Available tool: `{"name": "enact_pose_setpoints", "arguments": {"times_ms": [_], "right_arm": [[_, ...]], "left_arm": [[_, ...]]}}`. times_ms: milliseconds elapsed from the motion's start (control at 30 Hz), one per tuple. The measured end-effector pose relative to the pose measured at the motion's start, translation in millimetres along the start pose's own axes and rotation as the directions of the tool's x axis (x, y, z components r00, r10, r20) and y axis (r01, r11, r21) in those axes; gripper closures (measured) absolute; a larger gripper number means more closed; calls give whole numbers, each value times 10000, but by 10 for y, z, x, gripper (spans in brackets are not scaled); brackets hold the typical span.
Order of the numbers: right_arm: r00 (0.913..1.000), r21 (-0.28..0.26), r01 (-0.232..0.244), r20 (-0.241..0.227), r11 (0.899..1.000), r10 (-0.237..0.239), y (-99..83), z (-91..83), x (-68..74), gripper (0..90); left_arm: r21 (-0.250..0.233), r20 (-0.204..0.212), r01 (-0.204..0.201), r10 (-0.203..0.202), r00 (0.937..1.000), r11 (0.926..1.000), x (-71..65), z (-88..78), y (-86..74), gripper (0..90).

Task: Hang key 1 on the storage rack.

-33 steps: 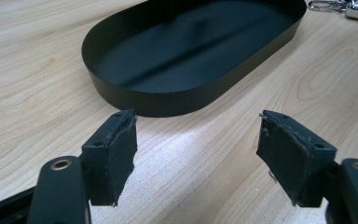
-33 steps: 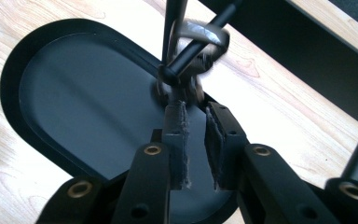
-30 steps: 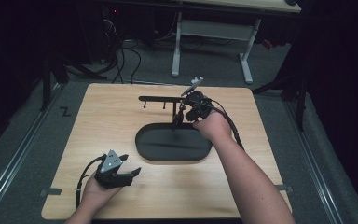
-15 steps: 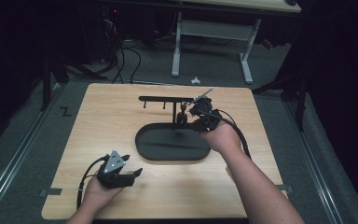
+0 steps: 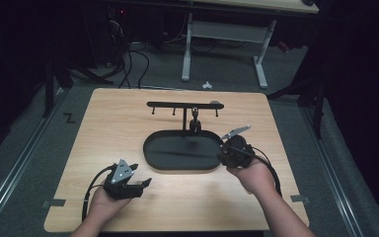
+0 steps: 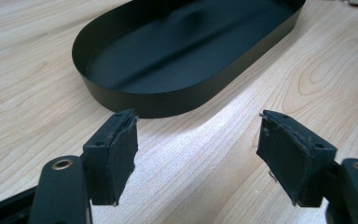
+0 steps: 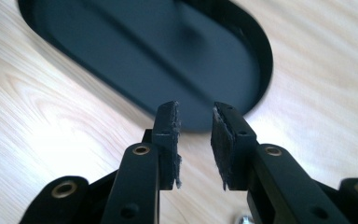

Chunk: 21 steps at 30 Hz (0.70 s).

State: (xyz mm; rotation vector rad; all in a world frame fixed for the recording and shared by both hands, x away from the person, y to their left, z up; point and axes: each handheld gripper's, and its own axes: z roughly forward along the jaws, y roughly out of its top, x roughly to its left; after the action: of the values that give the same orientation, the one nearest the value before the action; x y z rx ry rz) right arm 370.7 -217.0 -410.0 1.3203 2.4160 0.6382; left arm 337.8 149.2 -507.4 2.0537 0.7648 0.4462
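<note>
Right claw (image 7: pixel 195 140) slightly parted, empty, over tray (image 7: pixel 121 51).

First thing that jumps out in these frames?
The black oval tray at the middle of the wooden table, with a thin black T-shaped rack standing just behind it. The right gripper sits at the tray's right end, jaws just opening with nothing between them; the left gripper rests near the front edge, open.

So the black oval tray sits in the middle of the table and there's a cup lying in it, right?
Not quite. The tray does sit mid-table, but it is empty: the left gripper view shows its floor bare, and so does the high view.
</note>
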Motion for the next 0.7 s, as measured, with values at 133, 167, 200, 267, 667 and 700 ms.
{"name": "enact_pose_setpoints", "arguments": {"times_ms": [133,167,200,267,667,700], "right_arm": [[9993,-142,-377,74,9992,378,-276,50,-106,711],[9989,-178,-446,103,9988,448,-336,58,-131,711],[9986,-218,-495,182,9985,499,-393,64,-155,711],[9974,-332,-681,194,9971,688,-502,78,-208,707],[9744,-1203,-2019,756,9720,2117,-1228,133,-497,682],[9721,-1328,-2119,729,9682,2228,-1274,131,-496,682]], "left_arm": [[-36,-52,-44,44,10000,10000,-6,-1,4,287],[-16,-79,-44,44,10000,10000,-2,1,2,282],[-11,-80,9,-9,10000,10000,-3,5,0,280],[-7,-134,25,-26,9999,10000,-7,12,-4,280],[107,-132,-50,51,9999,9999,-36,38,-4,277],[99,-136,-27,28,9999,9999,-37,39,-4,277]]}}
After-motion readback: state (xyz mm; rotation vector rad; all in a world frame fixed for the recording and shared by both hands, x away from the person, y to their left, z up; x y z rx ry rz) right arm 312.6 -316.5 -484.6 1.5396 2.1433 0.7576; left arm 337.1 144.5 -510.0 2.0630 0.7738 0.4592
